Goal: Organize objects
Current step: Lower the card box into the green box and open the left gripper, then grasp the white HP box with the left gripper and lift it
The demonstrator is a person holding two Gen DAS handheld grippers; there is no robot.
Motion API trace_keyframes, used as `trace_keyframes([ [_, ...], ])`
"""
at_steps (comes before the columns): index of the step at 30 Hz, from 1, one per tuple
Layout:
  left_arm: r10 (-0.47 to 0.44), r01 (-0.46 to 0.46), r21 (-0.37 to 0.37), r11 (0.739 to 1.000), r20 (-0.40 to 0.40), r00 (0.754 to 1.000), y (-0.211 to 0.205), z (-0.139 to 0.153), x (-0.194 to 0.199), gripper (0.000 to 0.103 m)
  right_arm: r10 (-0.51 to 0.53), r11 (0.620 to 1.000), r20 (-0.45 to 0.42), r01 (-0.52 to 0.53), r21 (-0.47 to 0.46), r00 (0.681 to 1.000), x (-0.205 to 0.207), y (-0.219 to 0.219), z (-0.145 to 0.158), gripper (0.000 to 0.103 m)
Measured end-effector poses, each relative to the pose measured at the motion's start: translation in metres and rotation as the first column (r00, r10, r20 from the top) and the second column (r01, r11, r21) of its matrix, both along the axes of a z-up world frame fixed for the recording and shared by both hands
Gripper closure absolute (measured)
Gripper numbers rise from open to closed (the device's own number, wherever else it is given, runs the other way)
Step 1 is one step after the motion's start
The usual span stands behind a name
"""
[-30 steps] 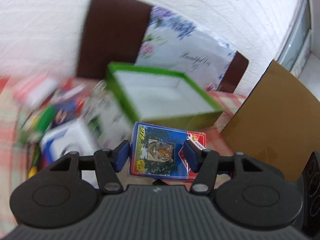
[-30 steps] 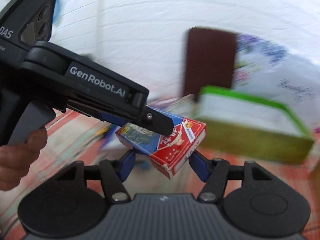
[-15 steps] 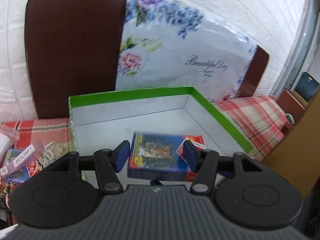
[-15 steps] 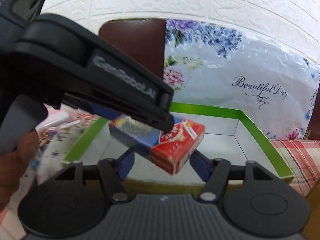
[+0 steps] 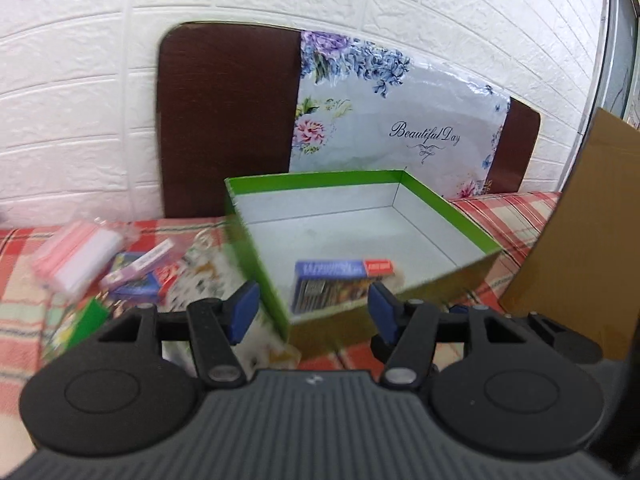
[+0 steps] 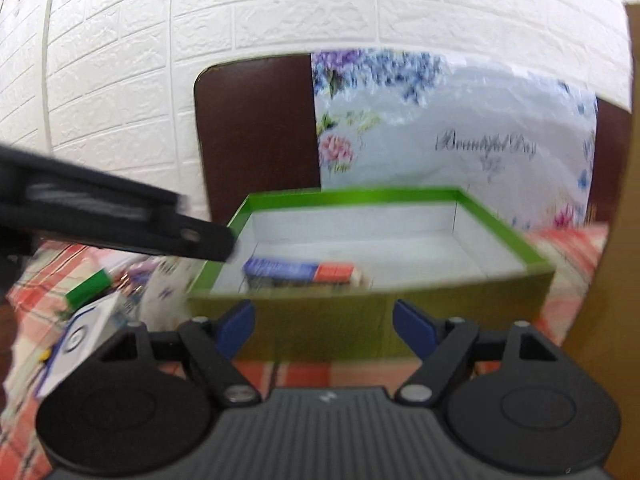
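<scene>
Status, organize-objects run. Green box (image 5: 448, 204) sits on checked worktop (image 5: 516, 216), open top, mostly bare inside.

One item in so far: card pack (image 5: 340, 286), blue/red, lying in box near front-left corner, close to front wall. Right-wrist view shows same pack inside, behind front wall. Image blurred; can't tell if pack is flat or tilted.

Left hand-held gripper (image 5: 314, 306): jaws spread, pads apart w/ nothing between them; pack sits beyond the pads, not pinched. Left gripper also shows as dark bar in right view, tip just over box's left edge.

Right hand-held gripper (image 6: 324, 326): jaws spread wide, have just been opening; nothing between them, only box's front wall beyond.

Left to do: loose clutter on worktop left of box, i.e. pink-white packet (image 5: 80, 254), purple strip on a second blue pack (image 5: 138, 276), green item (image 6: 88, 288), white-blue box (image 6: 86, 340). All outside box.

Judgement: approx. one piece done, several to go; early stage. Next likely a pick from left pile.
</scene>
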State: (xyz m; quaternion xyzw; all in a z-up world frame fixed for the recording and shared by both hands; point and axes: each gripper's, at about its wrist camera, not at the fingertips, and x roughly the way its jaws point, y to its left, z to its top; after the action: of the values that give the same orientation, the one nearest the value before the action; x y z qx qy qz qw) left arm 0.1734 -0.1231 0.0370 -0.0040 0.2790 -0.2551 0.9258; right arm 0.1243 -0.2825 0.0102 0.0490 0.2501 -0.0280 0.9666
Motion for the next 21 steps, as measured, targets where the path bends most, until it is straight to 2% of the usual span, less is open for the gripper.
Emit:
trace_keyframes([
  [2,0.011,-0.011,-0.002,1.000,0.006,1.000,0.020,-0.004,-0.018,0.038,0.022,1.000,-0.027,-0.021,0.012,0.999,-0.012,0.009,-0.007,0.024],
  [6,0.104,-0.105,0.073,0.992,0.024,0.994,0.068,-0.024,-0.046,0.037,0.121,0.993,-0.061,-0.121,0.007,0.991,-0.037,0.039,-0.023,0.025],
  [10,0.208,-0.202,0.099,0.974,-0.046,0.977,0.115,-0.044,-0.048,0.037,0.256,0.966,-0.071,-0.258,-0.013,0.964,-0.046,0.079,-0.029,0.025],
  [12,0.258,-0.252,0.072,0.965,-0.097,0.961,0.136,-0.051,-0.043,0.037,0.300,0.952,-0.081,-0.304,-0.038,0.951,-0.044,0.097,-0.031,0.024],
  [14,0.277,-0.280,0.007,0.960,-0.173,0.945,0.153,-0.055,-0.033,0.037,0.341,0.935,-0.090,-0.347,-0.065,0.936,-0.037,0.114,-0.032,0.024],
  [18,0.238,-0.281,-0.118,0.953,-0.285,0.928,0.164,-0.058,-0.012,0.036,0.381,0.910,-0.104,-0.393,-0.136,0.919,-0.011,0.138,-0.033,0.016],
  [19,0.216,-0.265,-0.133,0.955,-0.298,0.930,0.161,-0.059,-0.005,0.034,0.391,0.900,-0.108,-0.404,-0.163,0.914,-0.005,0.145,-0.034,0.016],
  [21,0.174,-0.230,-0.139,0.963,-0.332,0.927,0.152,-0.064,0.009,0.023,0.405,0.879,-0.112,-0.420,-0.226,0.908,0.002,0.158,-0.037,0.013],
])
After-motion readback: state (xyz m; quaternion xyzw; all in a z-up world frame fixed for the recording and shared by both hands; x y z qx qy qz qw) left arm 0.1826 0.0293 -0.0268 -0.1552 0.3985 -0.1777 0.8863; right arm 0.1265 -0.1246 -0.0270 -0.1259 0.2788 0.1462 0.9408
